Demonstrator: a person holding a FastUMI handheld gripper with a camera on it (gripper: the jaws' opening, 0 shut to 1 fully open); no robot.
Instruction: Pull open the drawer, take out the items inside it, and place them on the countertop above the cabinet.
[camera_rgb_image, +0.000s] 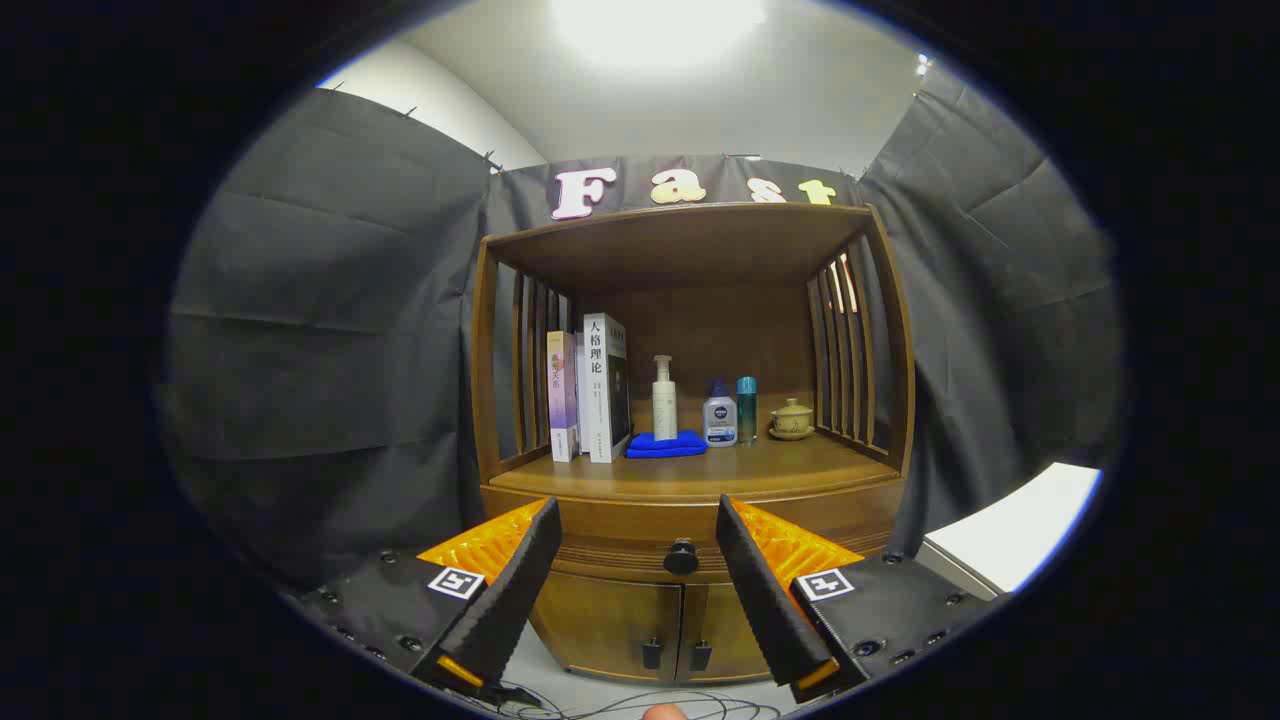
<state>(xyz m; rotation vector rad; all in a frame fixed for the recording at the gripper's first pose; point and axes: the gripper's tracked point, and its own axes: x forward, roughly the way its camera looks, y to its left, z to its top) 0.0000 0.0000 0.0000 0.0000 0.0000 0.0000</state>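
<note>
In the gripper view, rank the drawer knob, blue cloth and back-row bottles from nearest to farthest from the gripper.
The gripper is open and holds nothing.
1. Drawer knob: on the closed drawer front, just beyond the fingertips, in line with the gap between them.
2. Blue cloth: on the countertop above, under the white pump bottle.
3. Small white bottle and teal bottle: further back; too close to call.

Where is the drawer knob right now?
In the gripper view, the drawer knob sits centred on the closed drawer front, beyond the open gripper, below the countertop.
</note>
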